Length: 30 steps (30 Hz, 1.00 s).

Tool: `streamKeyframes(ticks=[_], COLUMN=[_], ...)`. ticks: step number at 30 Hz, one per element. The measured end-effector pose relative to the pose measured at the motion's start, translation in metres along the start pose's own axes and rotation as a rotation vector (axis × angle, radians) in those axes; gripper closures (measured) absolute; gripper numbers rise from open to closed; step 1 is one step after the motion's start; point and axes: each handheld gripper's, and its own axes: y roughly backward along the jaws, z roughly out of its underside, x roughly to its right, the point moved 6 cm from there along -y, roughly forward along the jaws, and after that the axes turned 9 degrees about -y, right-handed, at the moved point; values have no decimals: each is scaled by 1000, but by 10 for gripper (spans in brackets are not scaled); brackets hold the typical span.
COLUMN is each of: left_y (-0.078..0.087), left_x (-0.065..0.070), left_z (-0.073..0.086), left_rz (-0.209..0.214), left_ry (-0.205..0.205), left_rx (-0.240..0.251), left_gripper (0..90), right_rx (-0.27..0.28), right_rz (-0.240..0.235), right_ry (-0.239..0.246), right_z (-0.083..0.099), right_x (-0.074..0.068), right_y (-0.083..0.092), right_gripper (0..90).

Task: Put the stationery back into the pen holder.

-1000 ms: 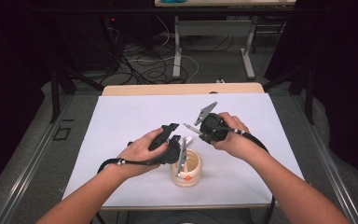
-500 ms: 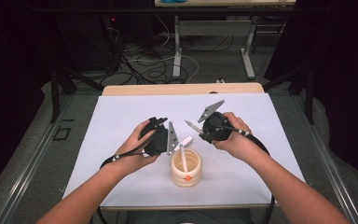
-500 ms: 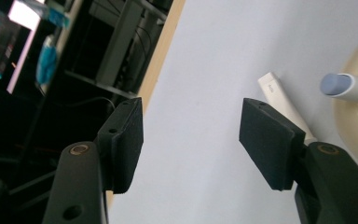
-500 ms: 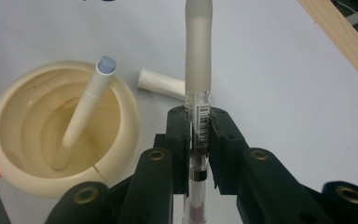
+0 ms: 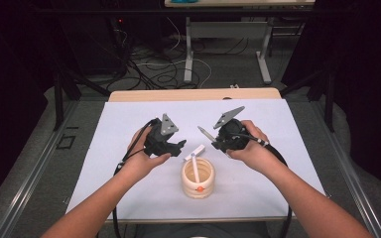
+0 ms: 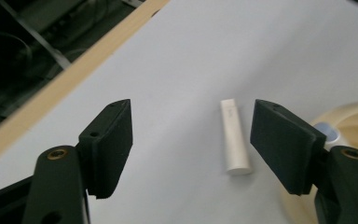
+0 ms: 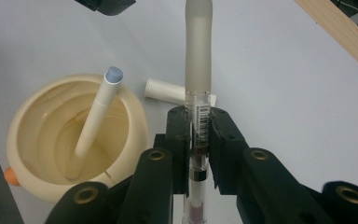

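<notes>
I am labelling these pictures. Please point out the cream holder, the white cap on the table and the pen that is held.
cream holder (image 5: 197, 178): high view, its ribbed wall.
white cap (image 6: 234, 137): left gripper view, middle of its barrel.
held pen (image 7: 199, 51): right gripper view, its frosted cap.

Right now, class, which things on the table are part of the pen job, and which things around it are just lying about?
In the job:
- clear pen, clamped in the right gripper
- cream pen standing in the cream cup
- white cap on the sheet, between the open left gripper's jaws, which have just been opening

Lying about:
- cables on the floor
- far table's legs
</notes>
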Motion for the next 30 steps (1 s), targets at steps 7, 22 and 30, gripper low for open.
streamKeyframes(ticks=[7,22,30], left_y=[-3,-10,-10], left_x=[-6,-10,-14], left_z=[5,10,16], left_rz=[57,151,152], left_ry=[153,394,461], left_rx=[32,106,145], left_gripper=[233,205,172], right_rx=[35,214,279], right_rz=[-23,-182,-221], right_ry=[-37,-110,-132], right_z=[2,-3,-3], right_x=[-1,-23,-32], right_y=[2,5,-1], right_gripper=[797,797,797])
